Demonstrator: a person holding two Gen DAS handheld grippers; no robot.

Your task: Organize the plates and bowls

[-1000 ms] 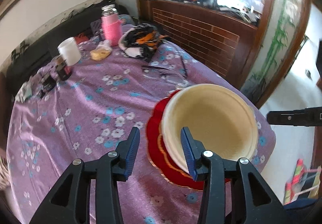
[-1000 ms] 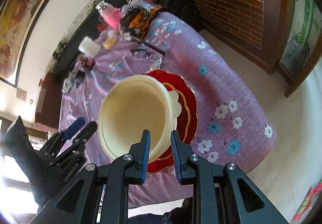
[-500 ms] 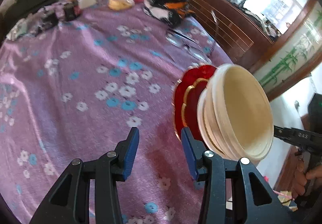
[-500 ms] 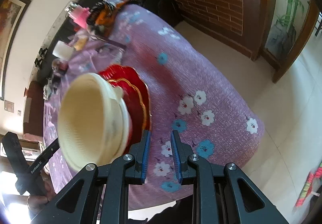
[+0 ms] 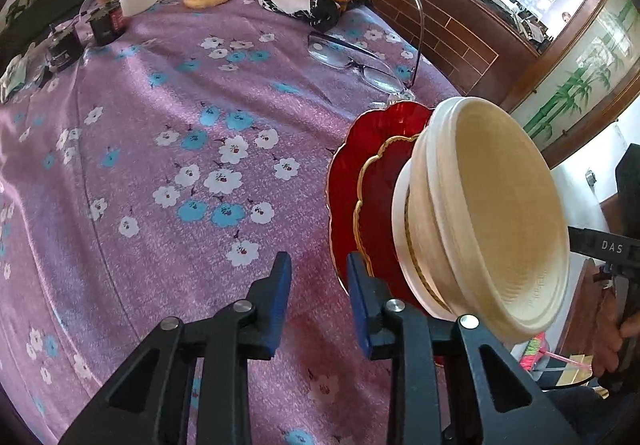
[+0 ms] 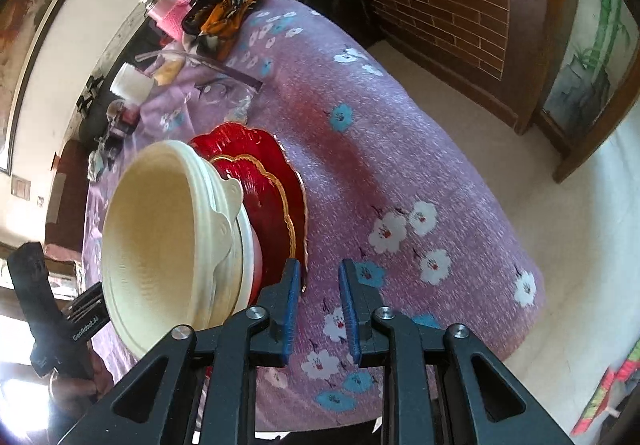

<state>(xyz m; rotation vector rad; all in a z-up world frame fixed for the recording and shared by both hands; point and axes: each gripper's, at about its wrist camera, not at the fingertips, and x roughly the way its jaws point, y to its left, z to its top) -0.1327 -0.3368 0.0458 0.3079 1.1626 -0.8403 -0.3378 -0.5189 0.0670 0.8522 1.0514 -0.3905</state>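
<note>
Cream plastic bowls (image 5: 500, 213) stacked on scalloped red plates (image 5: 352, 181), both tools (image 5: 316, 301) (image 6: 318, 295) narrowing, released, grasping nothing.

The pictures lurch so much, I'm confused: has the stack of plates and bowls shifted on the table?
No. The stack still sits with its red rim right by the glasses, as before; only the view changed.

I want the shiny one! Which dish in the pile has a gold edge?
The red plate at the bottom of the pile. Its wavy rim has a gold line; the cream bowl on top is plain.
</note>
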